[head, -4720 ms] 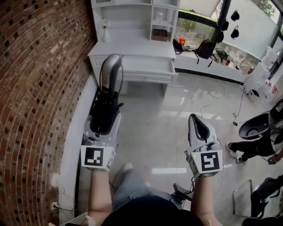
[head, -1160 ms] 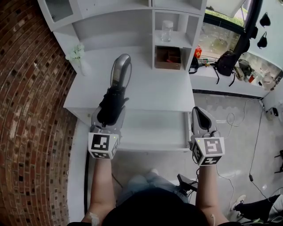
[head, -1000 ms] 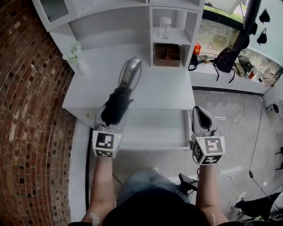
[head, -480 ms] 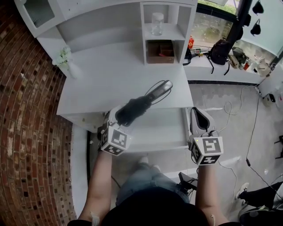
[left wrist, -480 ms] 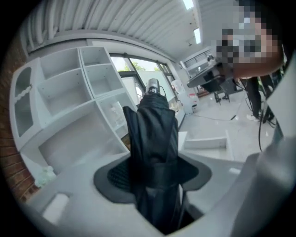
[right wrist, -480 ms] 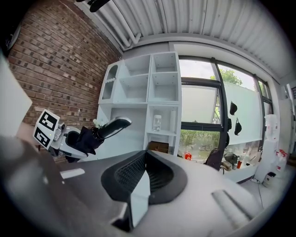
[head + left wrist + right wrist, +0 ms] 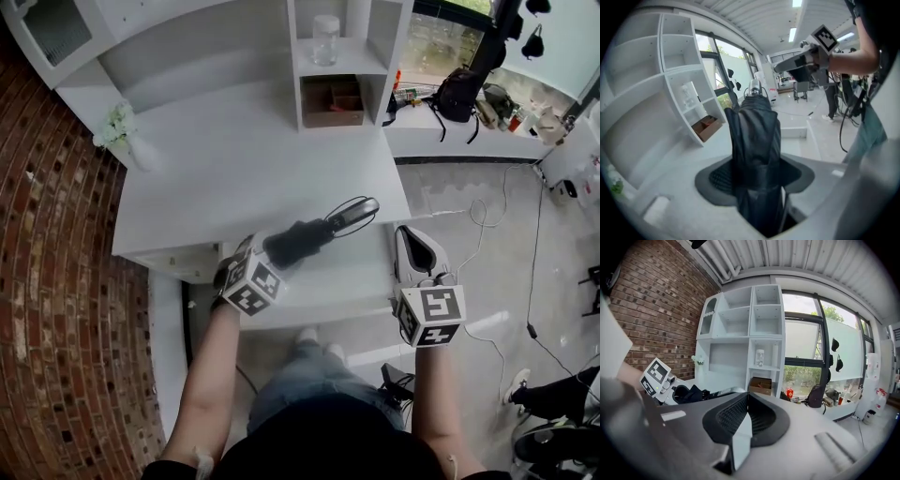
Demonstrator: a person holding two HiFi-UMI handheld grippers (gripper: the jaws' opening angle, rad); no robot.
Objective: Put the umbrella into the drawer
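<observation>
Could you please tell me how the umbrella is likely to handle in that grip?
The umbrella is folded fabric, so it probably squashes a little in the left gripper and could slip. It sticks out well past the jaws, so it may droop or swing. Its rounded handle might roll in the drawer.

Daylight is streaming in through the windows (image 7: 802,350) and ceiling strip lights (image 7: 792,33) are glowing, so the scene is reading bright. The white desk top (image 7: 253,159) is washing out, carrying only soft shadows. The dark umbrella (image 7: 757,140) is losing detail against it. Both gripper views are bowing hard at the edges, blackening in the corners, and going soft nearest the lens.
</observation>
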